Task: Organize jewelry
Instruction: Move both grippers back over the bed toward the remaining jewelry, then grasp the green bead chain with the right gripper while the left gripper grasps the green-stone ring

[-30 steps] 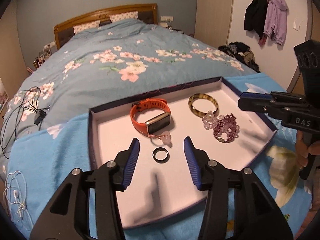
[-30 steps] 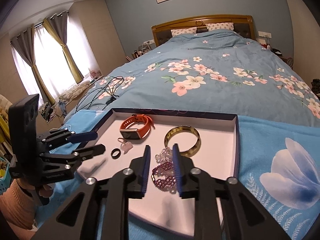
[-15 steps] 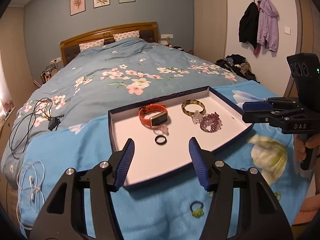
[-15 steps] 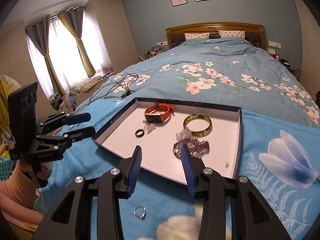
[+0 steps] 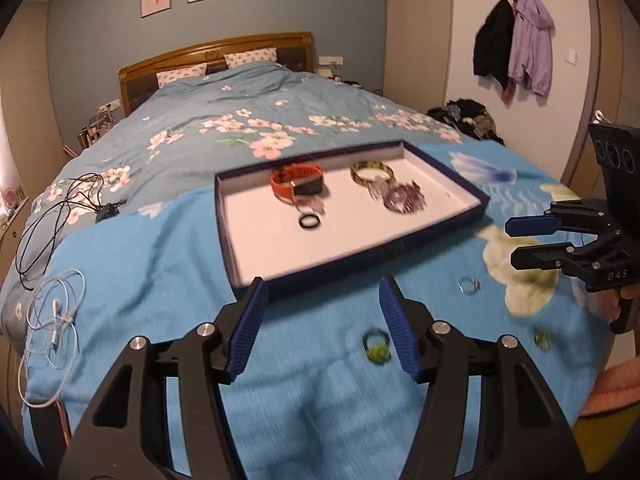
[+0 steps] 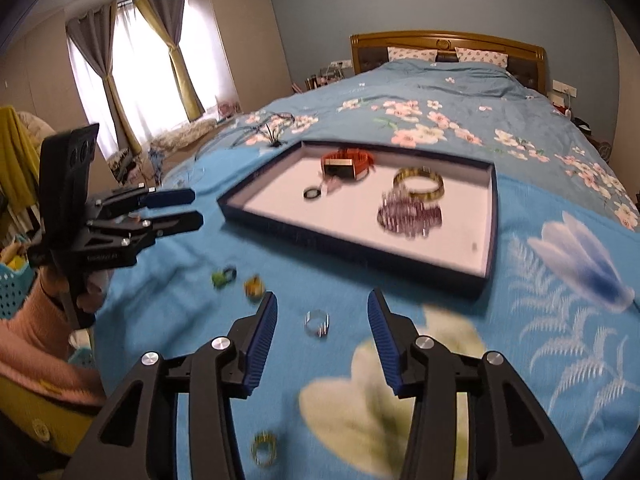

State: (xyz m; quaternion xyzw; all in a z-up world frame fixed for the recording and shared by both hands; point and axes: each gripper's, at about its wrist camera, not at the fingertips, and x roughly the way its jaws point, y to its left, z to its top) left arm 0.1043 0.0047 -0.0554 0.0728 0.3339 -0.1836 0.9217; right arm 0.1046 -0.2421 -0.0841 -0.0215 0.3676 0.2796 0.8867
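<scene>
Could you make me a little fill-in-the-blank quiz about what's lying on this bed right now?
The watch in the tray has an ____ strap.
The black ring lies ____ the tray.
The silver ring lies on the ____, outside the tray.
Both the left claw and right claw hold ____.

Answers: orange; inside; blanket; nothing

"DAS" in pale letters, on right claw [image 5: 538,240] body

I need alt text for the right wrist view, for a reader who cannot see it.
The right gripper hangs with jaws opening over a silver ring lying on the blue bedspread, nothing between its pads. Beyond sits a tray of jewelry: an orange watch and bracelets.
</scene>
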